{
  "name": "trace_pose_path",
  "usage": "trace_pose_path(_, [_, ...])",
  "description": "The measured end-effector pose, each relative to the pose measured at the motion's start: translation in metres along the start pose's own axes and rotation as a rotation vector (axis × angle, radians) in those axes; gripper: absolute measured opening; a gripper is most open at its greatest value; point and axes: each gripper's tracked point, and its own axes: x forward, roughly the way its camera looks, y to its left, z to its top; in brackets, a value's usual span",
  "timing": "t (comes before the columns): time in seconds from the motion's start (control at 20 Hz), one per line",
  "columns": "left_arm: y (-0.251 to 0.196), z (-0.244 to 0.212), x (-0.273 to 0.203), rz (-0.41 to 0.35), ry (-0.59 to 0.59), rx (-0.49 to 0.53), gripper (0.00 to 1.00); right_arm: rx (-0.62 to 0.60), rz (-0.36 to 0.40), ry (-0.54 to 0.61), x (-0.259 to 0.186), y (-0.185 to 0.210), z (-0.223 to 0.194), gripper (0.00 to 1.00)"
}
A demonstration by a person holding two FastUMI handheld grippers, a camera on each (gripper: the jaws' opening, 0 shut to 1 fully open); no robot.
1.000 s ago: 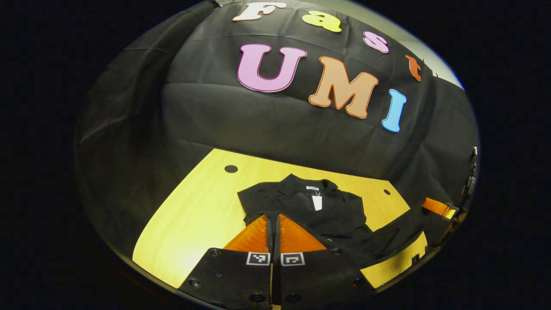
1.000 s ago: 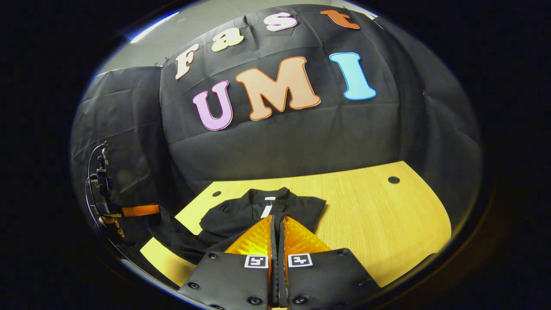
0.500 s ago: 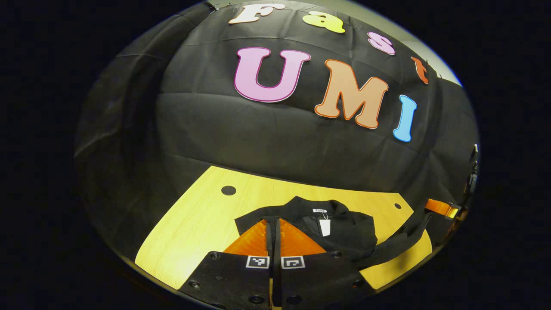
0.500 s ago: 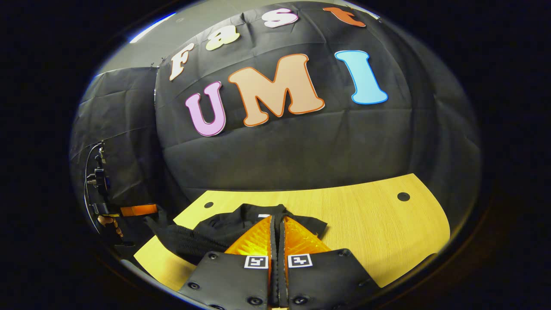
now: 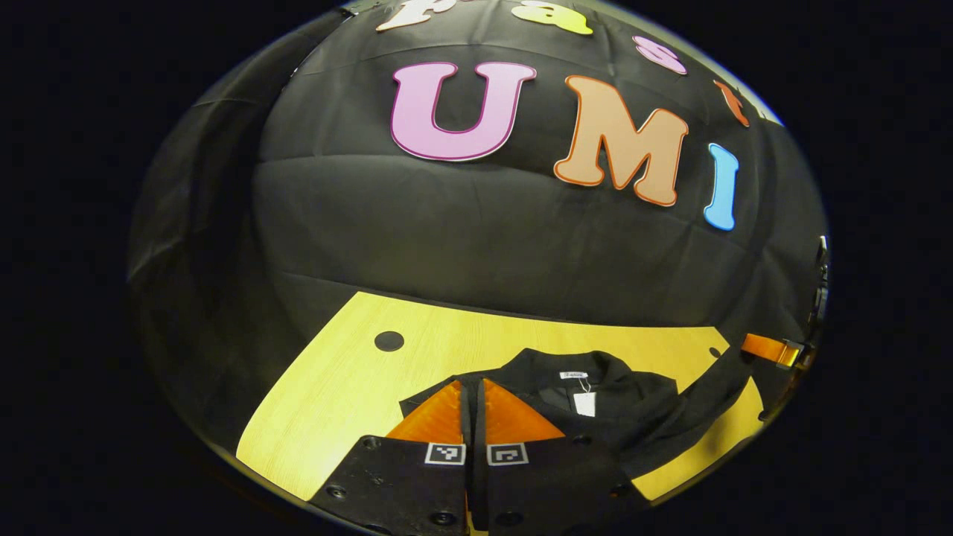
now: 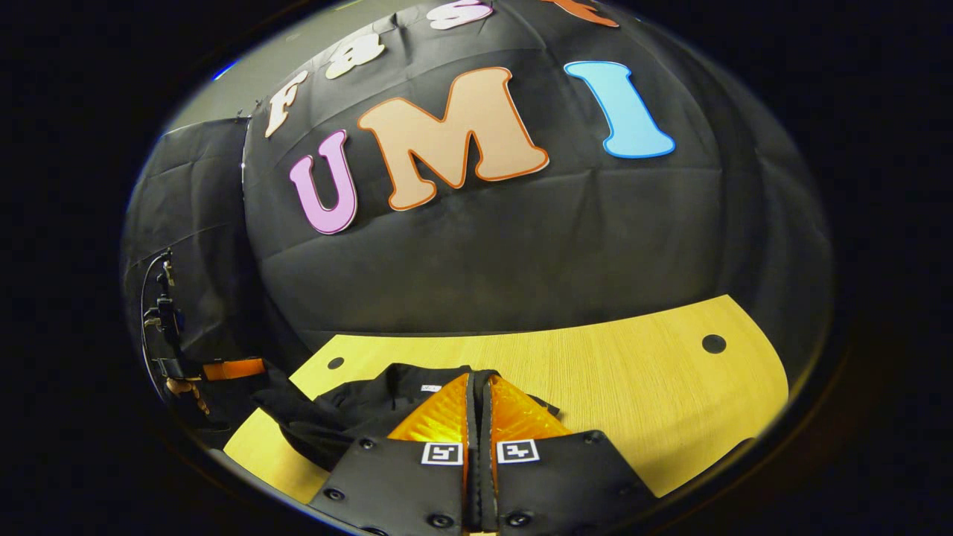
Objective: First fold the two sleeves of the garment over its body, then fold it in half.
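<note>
Pale yellow wooden table (image 5: pixel 335 387) with round dark holes, spread under both views. On it, black collared garment (image 5: pixel 618 387), lying near the front edge, collar toward the cloth wall. In the left gripper view: small white neck label (image 5: pixel 573 375) and white hanging tag (image 5: pixel 585 403) (hidden behind the fingers in the right gripper view). Left gripper (image 5: pixel 472 406) with fingers pressed together on a fold of black cloth, raised off the table. Right gripper (image 6: pixel 480 402) closed the same way on the garment. Far right in the left gripper view, the other gripper's finger clamping stretched cloth.
</note>
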Motion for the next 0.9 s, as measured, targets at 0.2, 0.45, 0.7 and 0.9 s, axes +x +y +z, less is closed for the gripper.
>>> trace_pose_path(0.2, [0.037,0.022,0.012,0.198,-0.078,0.044,0.07,0.027,-0.07,-0.005,0.014,-0.018,0.003,0.08])
trace_pose_path(0.45, [0.035,0.078,0.002,0.23,-0.31,0.084,0.92,-0.047,-0.205,-0.196,0.001,-0.043,0.048,0.97])
trace_pose_path(0.7, [0.03,0.079,-0.017,0.226,-0.291,0.088,0.93,-0.052,-0.214,-0.208,-0.019,-0.04,0.049,0.97])
trace_pose_path(0.9, [0.029,0.091,-0.067,0.22,-0.356,0.095,0.93,-0.067,-0.214,-0.26,-0.065,-0.017,0.055,0.97])
